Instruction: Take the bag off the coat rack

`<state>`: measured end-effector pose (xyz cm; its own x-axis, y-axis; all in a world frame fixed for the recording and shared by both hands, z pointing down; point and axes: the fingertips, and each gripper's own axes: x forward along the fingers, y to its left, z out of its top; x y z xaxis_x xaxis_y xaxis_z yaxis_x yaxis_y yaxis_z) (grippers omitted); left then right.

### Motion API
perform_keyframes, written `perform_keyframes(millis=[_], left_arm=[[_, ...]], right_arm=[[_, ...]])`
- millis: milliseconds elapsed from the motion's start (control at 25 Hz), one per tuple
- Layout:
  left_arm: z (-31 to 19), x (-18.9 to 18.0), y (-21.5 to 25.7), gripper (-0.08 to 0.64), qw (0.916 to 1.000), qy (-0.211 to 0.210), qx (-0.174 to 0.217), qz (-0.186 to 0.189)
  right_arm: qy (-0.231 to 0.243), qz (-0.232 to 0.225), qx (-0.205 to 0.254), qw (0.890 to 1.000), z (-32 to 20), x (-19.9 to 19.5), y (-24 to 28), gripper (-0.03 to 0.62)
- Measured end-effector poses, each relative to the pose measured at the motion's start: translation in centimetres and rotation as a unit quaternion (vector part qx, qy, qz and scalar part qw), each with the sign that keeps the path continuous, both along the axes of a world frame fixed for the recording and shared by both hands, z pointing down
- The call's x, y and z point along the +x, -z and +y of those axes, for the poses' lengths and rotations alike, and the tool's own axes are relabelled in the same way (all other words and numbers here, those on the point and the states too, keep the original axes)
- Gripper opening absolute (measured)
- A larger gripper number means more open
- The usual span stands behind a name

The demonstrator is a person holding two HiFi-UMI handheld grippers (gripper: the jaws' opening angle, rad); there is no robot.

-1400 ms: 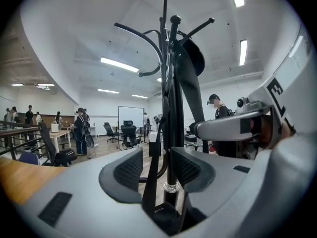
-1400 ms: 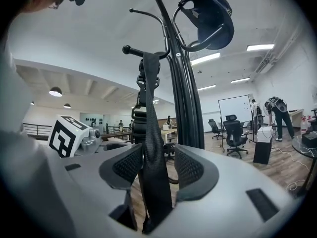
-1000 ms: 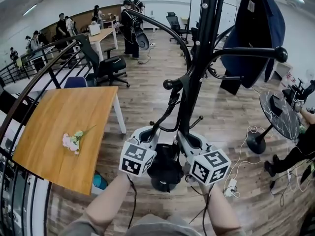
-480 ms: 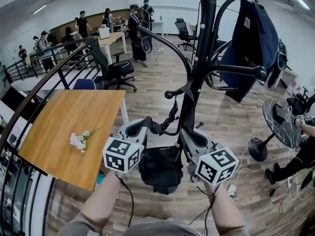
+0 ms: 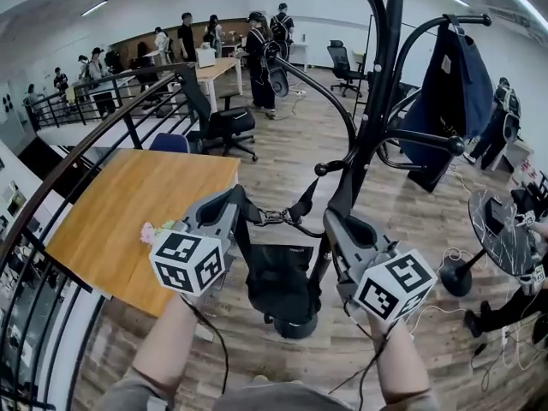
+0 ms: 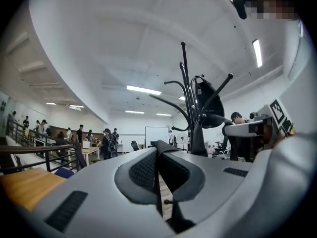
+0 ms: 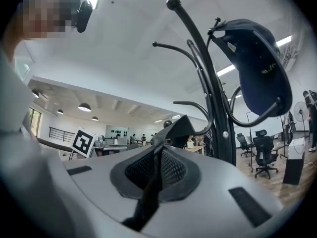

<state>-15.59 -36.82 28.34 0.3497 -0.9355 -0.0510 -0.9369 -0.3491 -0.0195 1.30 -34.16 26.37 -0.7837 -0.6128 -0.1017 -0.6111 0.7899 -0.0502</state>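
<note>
In the head view a black bag [image 5: 278, 285] hangs low between my two grippers, beside the black coat rack [image 5: 381, 101]. Its strap [image 5: 287, 216] stretches between them and rises toward a low hook knob [image 5: 322, 169]; whether it still rests on the hook I cannot tell. My left gripper [image 5: 242, 204] is shut on the strap's left end and my right gripper [image 5: 336, 221] on its right end. The strap [image 6: 157, 187] sits pinched in the left gripper [image 6: 158, 150], and the webbing [image 7: 157, 152] in the right gripper [image 7: 159, 155]. A navy bag [image 5: 454, 92] hangs on an upper hook.
A wooden table [image 5: 103, 229] with a small pink flower [image 5: 152, 230] stands at the left behind a dark railing [image 5: 51, 187]. An office chair [image 5: 227, 122] and several people are farther back. A round black side table [image 5: 501, 221] and floor cables lie to the right.
Both grippers have risen and spread apart with the strap, drawing it taut. The black bag has come up off the floor area and hangs higher between them.
</note>
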Motion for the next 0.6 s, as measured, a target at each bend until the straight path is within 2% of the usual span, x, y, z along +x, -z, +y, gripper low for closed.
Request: perform_keyframes(millis=[240,400,600], left_arm=[[3.0,-2.8,4.3,0.017,0.9990,0.018,0.037,0.019],[4.8,-4.8,6.5,0.015,0.9970,0.046,0.063,0.007],[6.2,-6.2,7.7,0.015,0.9956,0.064,0.069,0.002]], right_arm=[[0.008,-0.026,0.030,0.999,1.3,-0.1,4.4,0.031],[0.020,-0.019,0.052,0.998,2.2,-0.8,6.4,0.032],[0.048,-0.012,0.065,0.997,2.8,-2.3,7.8,0.032]])
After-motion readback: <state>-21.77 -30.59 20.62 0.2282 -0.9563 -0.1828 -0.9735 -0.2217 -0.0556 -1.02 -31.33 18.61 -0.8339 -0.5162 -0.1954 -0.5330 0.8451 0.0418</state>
